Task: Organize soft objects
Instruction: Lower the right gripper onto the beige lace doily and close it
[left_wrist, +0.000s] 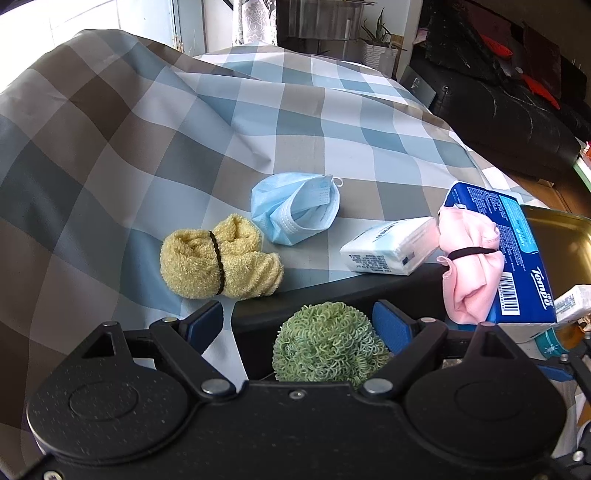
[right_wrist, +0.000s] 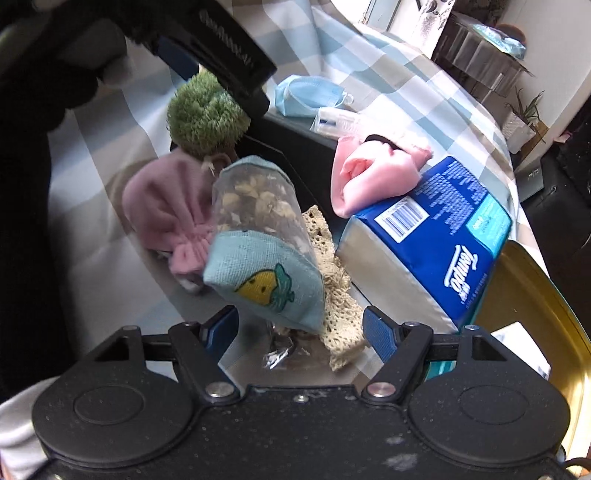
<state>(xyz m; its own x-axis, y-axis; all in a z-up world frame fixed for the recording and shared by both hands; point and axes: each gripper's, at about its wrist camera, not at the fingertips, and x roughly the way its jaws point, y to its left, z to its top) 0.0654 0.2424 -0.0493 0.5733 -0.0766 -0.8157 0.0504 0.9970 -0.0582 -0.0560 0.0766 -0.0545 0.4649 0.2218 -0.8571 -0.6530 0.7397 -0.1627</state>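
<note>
Over the black bin's (left_wrist: 332, 291) rim, our open left gripper (left_wrist: 297, 325) frames the green scrubber (left_wrist: 328, 341); our right gripper (right_wrist: 299, 328), open too, must next close on the sachet (right_wrist: 264, 251).

1. A bed covered by a checked sheet (left_wrist: 147, 147) — blue, grey, white squares.
2. Directly on it — yellow towel roll (left_wrist: 218, 258), blue face mask (left_wrist: 293, 210), small tissue pack (left_wrist: 388, 251).

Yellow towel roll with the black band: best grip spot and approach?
Grip the yellow towel roll at its banded waist, where the black band cinches it narrowest. Come from above, jaws straddling the roll across its length. It lies flat on the checked cloth, clear of the blue mask.
</note>
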